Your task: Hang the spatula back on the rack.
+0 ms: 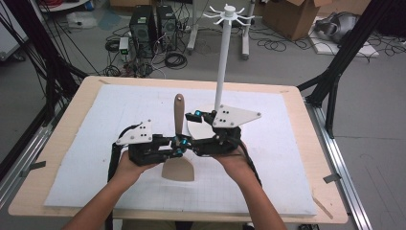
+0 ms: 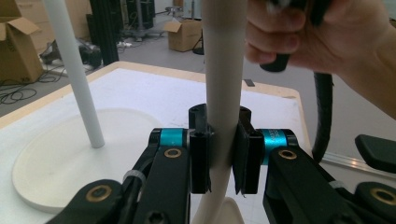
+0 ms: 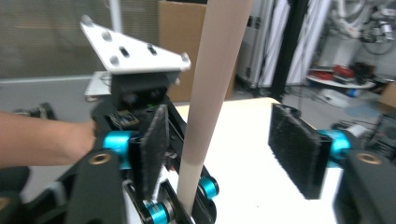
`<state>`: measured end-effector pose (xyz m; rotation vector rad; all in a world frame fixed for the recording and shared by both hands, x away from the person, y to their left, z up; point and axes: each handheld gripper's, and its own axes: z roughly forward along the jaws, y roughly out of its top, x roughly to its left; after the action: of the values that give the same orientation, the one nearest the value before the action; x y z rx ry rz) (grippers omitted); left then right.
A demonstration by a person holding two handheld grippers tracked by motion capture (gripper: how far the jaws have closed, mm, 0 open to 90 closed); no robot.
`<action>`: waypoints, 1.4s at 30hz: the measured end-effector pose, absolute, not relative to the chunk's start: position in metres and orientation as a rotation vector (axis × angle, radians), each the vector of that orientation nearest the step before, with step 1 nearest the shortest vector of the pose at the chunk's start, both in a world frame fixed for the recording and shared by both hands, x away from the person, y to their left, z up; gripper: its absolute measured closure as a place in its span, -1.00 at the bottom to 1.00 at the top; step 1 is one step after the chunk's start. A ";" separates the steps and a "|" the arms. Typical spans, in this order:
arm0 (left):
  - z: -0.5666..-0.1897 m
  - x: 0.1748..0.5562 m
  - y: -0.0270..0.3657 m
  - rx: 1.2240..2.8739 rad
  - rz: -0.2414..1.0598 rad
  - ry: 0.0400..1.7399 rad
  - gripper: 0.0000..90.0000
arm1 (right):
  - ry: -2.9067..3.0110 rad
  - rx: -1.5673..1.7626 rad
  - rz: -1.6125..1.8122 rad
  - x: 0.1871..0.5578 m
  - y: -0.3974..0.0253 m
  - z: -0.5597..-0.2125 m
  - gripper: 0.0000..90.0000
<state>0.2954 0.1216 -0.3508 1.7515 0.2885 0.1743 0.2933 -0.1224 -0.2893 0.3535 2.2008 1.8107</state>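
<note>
A tan spatula (image 1: 178, 115) stands nearly upright over the white mat, its broad blade (image 1: 178, 169) down. My left gripper (image 1: 177, 145) is shut on the handle (image 2: 223, 88), a little above the blade, with both black pads (image 2: 200, 154) pressed against it. From the other side, my right gripper (image 1: 189, 129) is open with the handle (image 3: 212, 88) between its jaws. The handle is close to the left pad (image 3: 155, 144) and well apart from the right pad (image 3: 299, 149). The left gripper's grey plate (image 3: 133, 49) shows just behind the handle.
A white hook stand (image 1: 221, 57) rises from a round base (image 1: 200, 128) just behind the grippers; its pole (image 2: 74, 74) and base (image 2: 56, 158) lie left of the handle. Several hooks (image 1: 230, 12) top it. The wooden table (image 1: 306, 158) borders the mat.
</note>
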 end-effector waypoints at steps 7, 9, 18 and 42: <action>-0.351 0.294 0.118 1.748 0.189 0.301 0.75 | 2.173 0.366 1.802 0.290 -0.118 -0.294 0.16; -0.351 0.294 0.117 1.750 0.195 0.300 0.75 | 2.161 0.369 1.781 0.289 -0.116 -0.296 0.27; -0.352 0.293 0.116 1.754 0.214 0.294 0.75 | 2.222 0.424 1.895 0.291 -0.116 -0.300 0.67; -0.375 0.293 0.173 1.676 0.341 0.496 -0.54 | 2.118 0.508 1.858 0.307 -0.166 -0.267 0.70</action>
<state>0.2927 0.1728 -0.3745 1.6755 0.4963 0.3405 0.3074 -0.1661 -0.2668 0.5078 2.1178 1.8584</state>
